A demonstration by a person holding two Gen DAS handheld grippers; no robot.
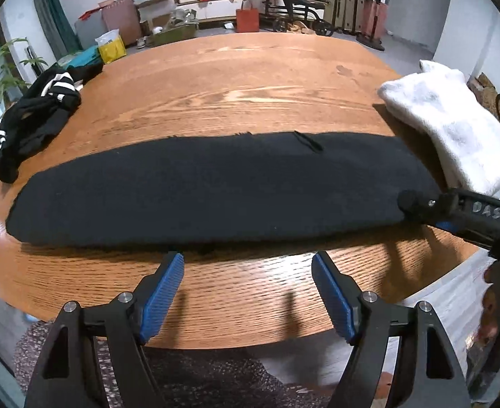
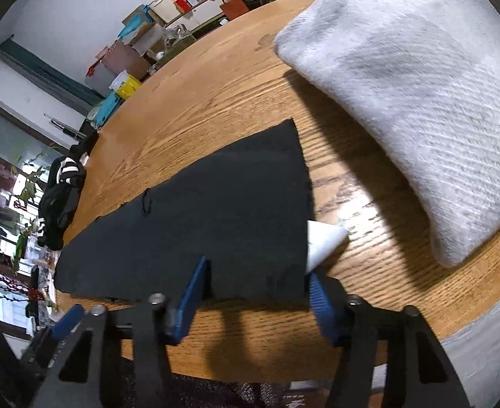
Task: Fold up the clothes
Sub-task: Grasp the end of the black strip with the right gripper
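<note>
A black garment lies folded flat as a long strip across the near side of the wooden table. My left gripper hovers open just in front of the strip's near edge, nothing between its blue pads. My right gripper is at the garment's right end, its jaws apart, the near edge of the cloth lying between the fingers without being pinched. A white tag pokes out from under that end. The left wrist view shows the right gripper touching the strip's right corner.
A folded white-grey garment lies at the table's right edge, close to the black strip. A crumpled black-and-white striped pile sits at the left edge. A hand holds the right gripper. Boxes and bags line the far wall.
</note>
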